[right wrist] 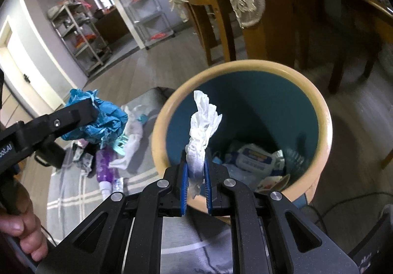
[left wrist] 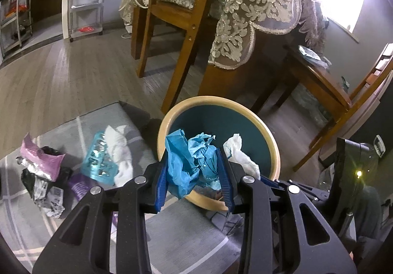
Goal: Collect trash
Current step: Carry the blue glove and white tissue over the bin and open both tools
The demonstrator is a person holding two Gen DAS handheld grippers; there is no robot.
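Observation:
My left gripper is shut on a crumpled blue plastic wad and holds it at the near rim of a round trash bin with a tan rim and teal inside. My right gripper is shut on a white crumpled tissue over the bin's near edge. The tissue also shows in the left wrist view. The left gripper with the blue wad shows at the left in the right wrist view. Several wrappers lie in the bin's bottom.
On the grey rug left of the bin lie a pink bag, a clear blue tray, white cloth and a purple bottle. A wooden chair and a table with a lace cloth stand behind the bin.

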